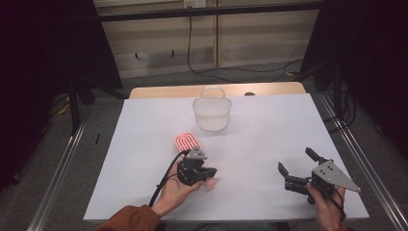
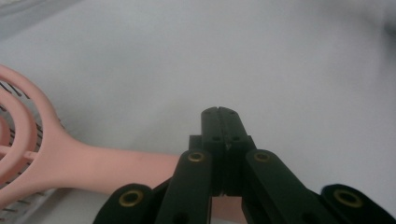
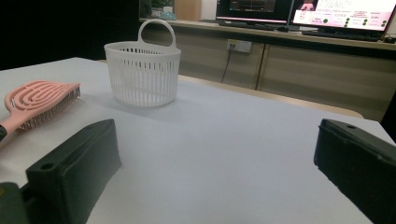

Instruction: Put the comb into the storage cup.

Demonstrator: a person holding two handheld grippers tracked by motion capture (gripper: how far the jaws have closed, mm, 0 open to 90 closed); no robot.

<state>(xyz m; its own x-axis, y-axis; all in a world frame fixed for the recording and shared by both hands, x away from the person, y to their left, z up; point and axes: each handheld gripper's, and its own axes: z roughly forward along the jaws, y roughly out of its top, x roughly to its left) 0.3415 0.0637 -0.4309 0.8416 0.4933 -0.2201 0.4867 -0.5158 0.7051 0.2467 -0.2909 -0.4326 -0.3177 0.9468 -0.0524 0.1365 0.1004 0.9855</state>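
Observation:
A pink vented hairbrush [image 1: 187,141] lies on the white tabletop [image 1: 269,134], its head toward the far side. My left gripper [image 1: 211,172] rests just near of the head, over the handle, jaws pointing right. In the left gripper view the jaws [image 2: 219,112] are pressed together with nothing between their tips, and the brush handle [image 2: 107,163] runs behind the linkage from the left. My right gripper [image 1: 296,161] sits at the near right, open and empty. Its jaws [image 3: 215,163] stand wide apart and face the brush [image 3: 39,102] and a white slatted basket [image 3: 142,74].
The white basket [image 1: 212,114] with a loop handle stands at the far middle of the table. A wooden edge [image 1: 159,91] shows beyond the white sheet. Metal rails [image 1: 67,159] flank both sides. Cables [image 1: 226,72] lie on the floor behind, and monitors [image 3: 345,11] sit on a counter.

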